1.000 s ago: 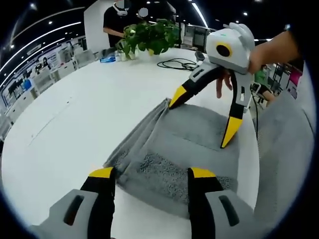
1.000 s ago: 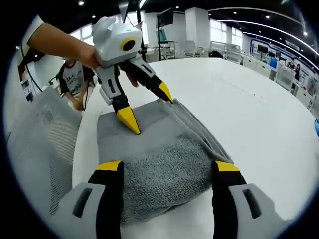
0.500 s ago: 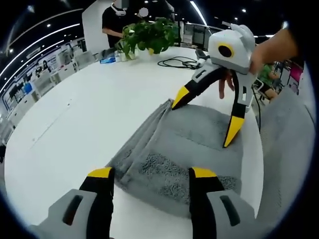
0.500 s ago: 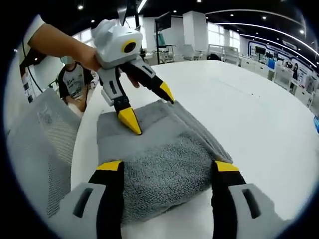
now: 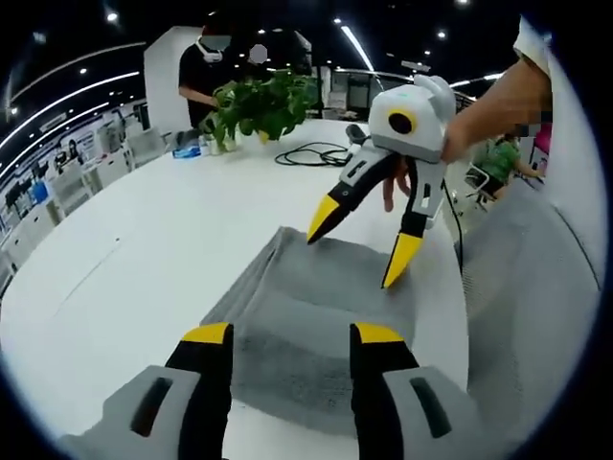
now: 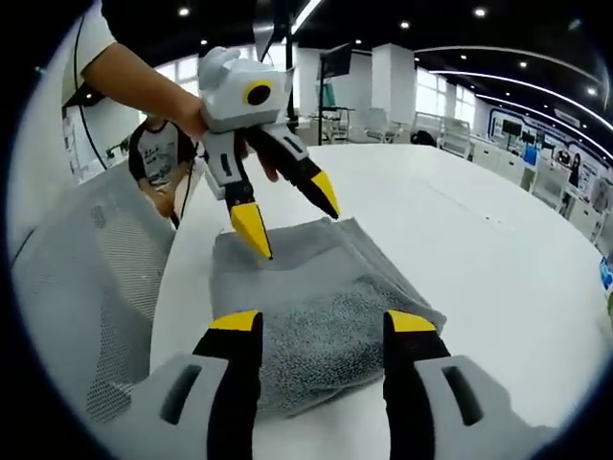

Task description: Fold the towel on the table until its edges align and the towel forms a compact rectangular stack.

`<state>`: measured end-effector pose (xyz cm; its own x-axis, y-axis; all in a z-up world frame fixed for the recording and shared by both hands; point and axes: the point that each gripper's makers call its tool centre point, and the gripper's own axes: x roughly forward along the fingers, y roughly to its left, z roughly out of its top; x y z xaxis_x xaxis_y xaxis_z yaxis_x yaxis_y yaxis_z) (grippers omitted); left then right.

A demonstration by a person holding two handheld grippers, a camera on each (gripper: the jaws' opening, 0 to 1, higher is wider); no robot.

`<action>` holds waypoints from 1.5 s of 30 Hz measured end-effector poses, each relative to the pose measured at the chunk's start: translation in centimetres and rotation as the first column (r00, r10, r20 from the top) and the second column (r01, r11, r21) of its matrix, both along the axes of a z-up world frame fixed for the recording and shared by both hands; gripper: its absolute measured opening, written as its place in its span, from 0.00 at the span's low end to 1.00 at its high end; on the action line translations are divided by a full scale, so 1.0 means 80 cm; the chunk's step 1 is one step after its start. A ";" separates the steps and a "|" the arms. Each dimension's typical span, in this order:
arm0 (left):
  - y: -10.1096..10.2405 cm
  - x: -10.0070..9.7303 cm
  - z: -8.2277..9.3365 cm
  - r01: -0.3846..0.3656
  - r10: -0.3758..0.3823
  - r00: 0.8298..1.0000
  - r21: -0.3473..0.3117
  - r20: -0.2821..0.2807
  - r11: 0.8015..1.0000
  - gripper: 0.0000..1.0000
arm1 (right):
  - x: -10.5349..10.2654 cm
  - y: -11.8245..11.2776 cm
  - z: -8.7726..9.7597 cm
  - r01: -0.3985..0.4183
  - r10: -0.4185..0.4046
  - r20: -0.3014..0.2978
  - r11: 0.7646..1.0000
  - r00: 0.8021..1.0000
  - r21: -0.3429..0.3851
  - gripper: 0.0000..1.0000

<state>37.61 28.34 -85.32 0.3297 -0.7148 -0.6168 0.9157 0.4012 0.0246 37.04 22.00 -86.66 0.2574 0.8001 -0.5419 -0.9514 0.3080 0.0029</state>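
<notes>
Two grippers stood over a folded grey towel [image 5: 316,326] on a round white table [image 5: 144,259]. In the left gripper view, the left gripper [image 5: 287,335] rose from the bottom of the frame with its yellow-tipped jaws wide apart and nothing between them, the towel's near edge lying just beyond the tips. The right gripper [image 5: 362,247] entered from the upper right, held by a hand [image 5: 450,129], jaws spread, tips above the towel's far edge; contact could not be judged.

In the right gripper view, the towel [image 6: 316,307] lay at frame centre as a compact rectangle, the right gripper [image 6: 321,323] at the bottom with jaws wide and empty, and the left gripper [image 6: 292,225] at upper left.

A potted plant [image 5: 254,105] and a black cable [image 5: 311,153] occupied the table's far side. A grey mesh chair back [image 6: 86,287] stood at the table's edge. The room was an open office with ceiling strip lights and white columns.
</notes>
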 end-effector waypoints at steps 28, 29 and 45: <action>0.022 -0.018 -0.046 0.081 -0.089 0.995 0.128 0.052 0.988 0.47 | -0.004 -0.032 -0.037 0.030 -0.030 -0.010 0.998 0.999 -0.054 0.23; 0.022 -0.017 -0.045 0.074 -0.082 0.995 0.137 0.052 0.988 0.47 | -0.005 -0.032 -0.037 0.032 -0.032 -0.011 0.998 0.999 -0.055 0.23; 0.007 -0.040 -0.024 -0.027 0.027 1.000 0.032 0.009 0.999 0.55 | -0.025 -0.004 -0.012 0.103 -0.100 -0.067 0.994 0.993 0.045 0.46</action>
